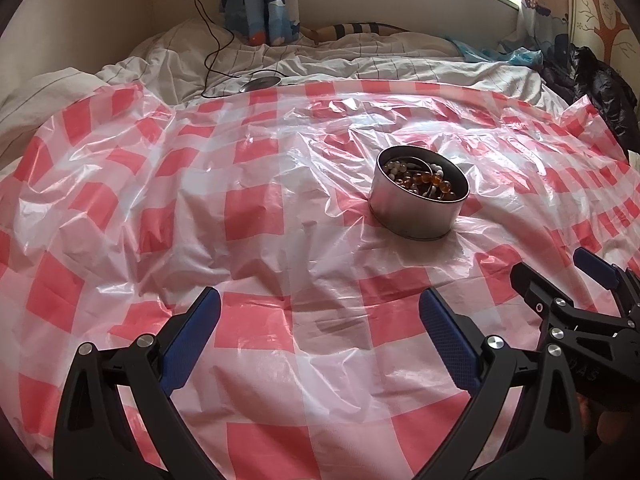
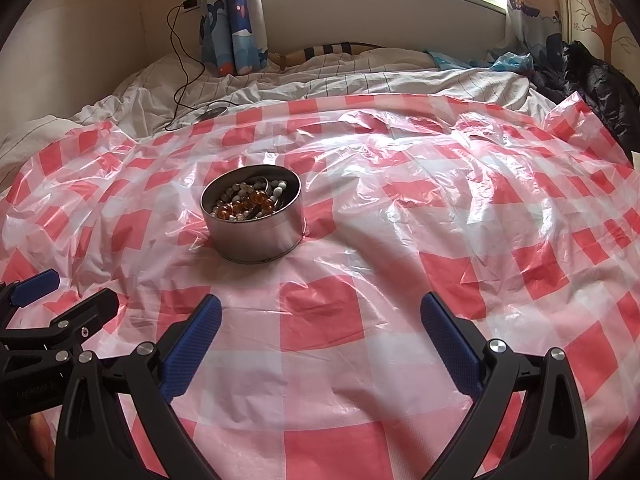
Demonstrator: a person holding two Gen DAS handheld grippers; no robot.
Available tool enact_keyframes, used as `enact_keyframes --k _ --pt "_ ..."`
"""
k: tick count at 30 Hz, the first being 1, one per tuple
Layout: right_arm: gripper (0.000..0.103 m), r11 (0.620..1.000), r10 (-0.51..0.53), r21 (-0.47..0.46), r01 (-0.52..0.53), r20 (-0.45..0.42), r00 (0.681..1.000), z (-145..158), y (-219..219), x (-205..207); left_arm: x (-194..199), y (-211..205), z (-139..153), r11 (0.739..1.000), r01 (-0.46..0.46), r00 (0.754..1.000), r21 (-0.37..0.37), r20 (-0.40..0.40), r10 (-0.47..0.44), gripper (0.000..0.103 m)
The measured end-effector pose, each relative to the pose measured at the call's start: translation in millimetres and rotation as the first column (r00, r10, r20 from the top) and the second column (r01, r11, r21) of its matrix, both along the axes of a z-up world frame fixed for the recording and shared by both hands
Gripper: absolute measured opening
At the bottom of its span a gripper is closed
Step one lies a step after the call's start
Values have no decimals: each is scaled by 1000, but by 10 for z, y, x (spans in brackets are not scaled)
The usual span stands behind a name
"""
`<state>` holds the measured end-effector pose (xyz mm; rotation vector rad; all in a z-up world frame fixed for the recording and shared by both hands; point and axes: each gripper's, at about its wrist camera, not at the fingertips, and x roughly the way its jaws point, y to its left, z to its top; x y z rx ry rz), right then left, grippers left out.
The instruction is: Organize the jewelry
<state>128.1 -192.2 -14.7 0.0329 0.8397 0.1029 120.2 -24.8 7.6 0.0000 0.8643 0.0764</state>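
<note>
A round metal tin (image 1: 416,216) stands on the red-and-white checked plastic sheet (image 1: 240,216), ahead and right of my left gripper (image 1: 320,312). It holds amber and white bead jewelry (image 1: 430,182) and metal bangles. In the right wrist view the tin (image 2: 256,236) is ahead and left of my right gripper (image 2: 322,314), with the beads (image 2: 252,200) inside. Both grippers are open and empty, hovering over the sheet short of the tin. The right gripper (image 1: 560,276) shows at the left view's right edge, and the left gripper (image 2: 56,292) at the right view's left edge.
The sheet covers a bed with rumpled white bedding (image 1: 360,60). A black cable (image 1: 208,32) runs from a wall charger to a round device (image 1: 260,82) at the sheet's far edge. Curtains (image 2: 232,20) hang behind, and dark clothing (image 2: 592,80) lies at the far right.
</note>
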Motion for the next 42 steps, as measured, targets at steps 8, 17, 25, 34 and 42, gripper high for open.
enact_keyframes --k 8,17,25,34,42 --pt "95 1000 1 -1 -1 -6 1000 -19 -5 0 14 18 -11 1000 -9 1000 5 -6 9 95" --pt "95 1000 1 -4 -1 -11 1000 -32 -1 -8 18 18 -22 1000 -12 1000 9 -12 12 95" --pt "95 1000 2 -6 -2 -14 1000 -44 20 5 29 34 -29 1000 -14 1000 -11 -21 14 95" --pt "95 1000 3 -8 -3 -16 1000 -49 28 5 28 36 -30 1000 -15 1000 -12 -21 15 95" --pt "95 1000 4 -9 -4 -18 1000 -53 30 3 27 37 -35 1000 -15 1000 -12 -22 15 95"
